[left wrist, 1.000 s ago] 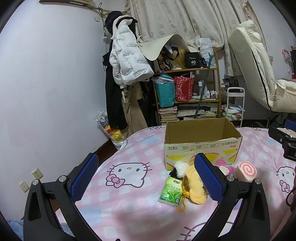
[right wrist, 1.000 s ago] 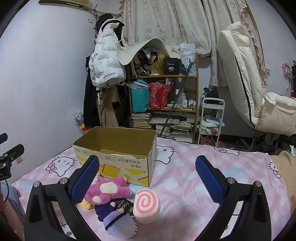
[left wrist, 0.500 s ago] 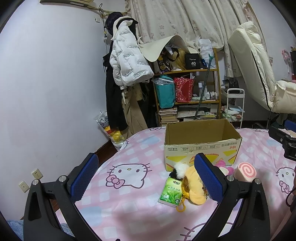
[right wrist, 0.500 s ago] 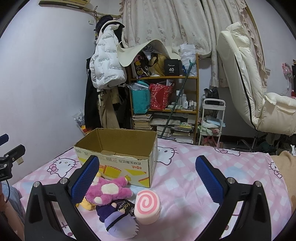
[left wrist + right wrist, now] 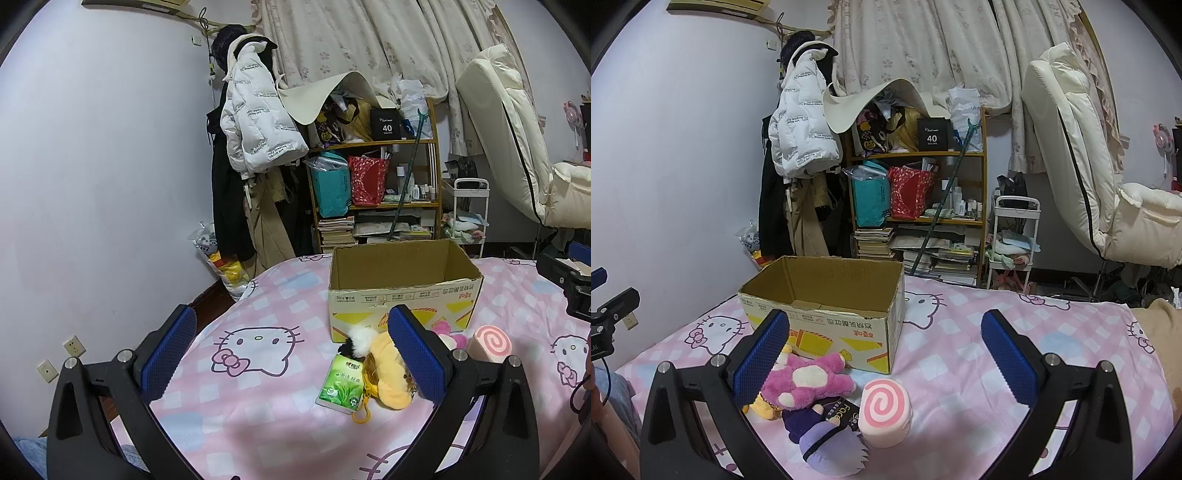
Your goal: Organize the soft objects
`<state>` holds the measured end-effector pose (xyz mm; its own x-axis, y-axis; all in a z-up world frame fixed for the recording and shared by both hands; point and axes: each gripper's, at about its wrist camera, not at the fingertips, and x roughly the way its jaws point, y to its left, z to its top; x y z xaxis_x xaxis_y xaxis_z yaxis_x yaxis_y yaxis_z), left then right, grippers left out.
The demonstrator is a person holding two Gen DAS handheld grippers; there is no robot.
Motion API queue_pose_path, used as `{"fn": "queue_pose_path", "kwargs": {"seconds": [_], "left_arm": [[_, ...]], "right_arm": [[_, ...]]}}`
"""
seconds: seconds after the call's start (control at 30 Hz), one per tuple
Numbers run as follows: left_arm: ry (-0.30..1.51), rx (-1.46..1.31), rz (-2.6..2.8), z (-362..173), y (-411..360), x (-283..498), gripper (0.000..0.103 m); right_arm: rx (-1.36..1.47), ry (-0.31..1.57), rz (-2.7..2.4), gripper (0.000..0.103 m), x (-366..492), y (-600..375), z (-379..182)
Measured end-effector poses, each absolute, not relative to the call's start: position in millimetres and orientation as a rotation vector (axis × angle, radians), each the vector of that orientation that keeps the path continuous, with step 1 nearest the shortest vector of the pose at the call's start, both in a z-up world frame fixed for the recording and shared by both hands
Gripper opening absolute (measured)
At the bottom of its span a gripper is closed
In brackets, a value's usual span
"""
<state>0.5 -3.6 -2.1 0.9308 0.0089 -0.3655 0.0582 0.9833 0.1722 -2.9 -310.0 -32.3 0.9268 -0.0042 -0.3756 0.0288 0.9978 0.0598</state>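
Little has moved since 1 s ago: both views sit a touch higher, so box & toys slid slightly down-frame; nothing on the bed shifted.

Pink Hello Kitty bedspread (image 5: 258,369) (image 5: 960,332) fills the area under both grippers. Open cardboard box (image 5: 402,284) (image 5: 827,306) stands upright ahead of left gripper (image 5: 295,354), past its right finger; for right gripper (image 5: 886,356) it's ahead & toward the left finger. Nothing visible inside it from these angles.

Toys lie in a cluster just in front of the box. Yellow plush (image 5: 388,373) (image 5: 762,406) is partly hidden behind left gripper's right finger, touching the green tissue pack (image 5: 341,384), which lies flat betw. the left gripper's fingers, nearer the right one. Pink plush (image 5: 809,380) (image 5: 448,332) lies beside right gripper's left finger, overlapping the purple plush (image 5: 827,439) below it. Pink swirl roll cushion (image 5: 886,413) (image 5: 491,343) stands betw. right gripper's fingers, touching the purple plush.

Both grippers: fingers spread wide, released, holding nothing, above the bed, not touching any toy.
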Motion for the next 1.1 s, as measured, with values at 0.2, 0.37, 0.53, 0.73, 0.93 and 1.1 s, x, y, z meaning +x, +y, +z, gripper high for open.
{"fn": "queue_pose_path", "kwargs": {"seconds": [0.2, 0.37, 0.53, 0.73, 0.93, 1.1], "left_arm": [[0.374, 0.182, -0.025, -2.5, -3.6, 0.3, 0.102], [0.374, 0.182, -0.026, -2.8, -3.7, 0.4, 0.102], [0.388, 0.182, -0.03, -3.2, -3.9, 1.9, 0.102], [0.415, 0.197, -0.037, -7.5, -7.1, 7.9, 0.102], [0.458, 0.218, -0.035, -15.9, -11.6, 17.1, 0.102], [0.516, 0.235, -0.043, -26.2, -14.4, 32.0, 0.102]], "right_arm": [[0.066, 0.385, -0.015, 0.103, -2.9, -310.5, -32.5], [0.066, 0.386, -0.017, 0.103, -1.7, -309.0, -34.0], [0.067, 0.397, -0.018, 0.103, -2.2, -312.7, -31.1], [0.067, 0.411, -0.015, 0.103, -2.4, -316.9, -29.6], [0.074, 0.448, -0.016, 0.103, 9.8, -311.6, -42.0], [0.079, 0.486, -0.014, 0.103, 23.0, -310.8, -51.1]]}}
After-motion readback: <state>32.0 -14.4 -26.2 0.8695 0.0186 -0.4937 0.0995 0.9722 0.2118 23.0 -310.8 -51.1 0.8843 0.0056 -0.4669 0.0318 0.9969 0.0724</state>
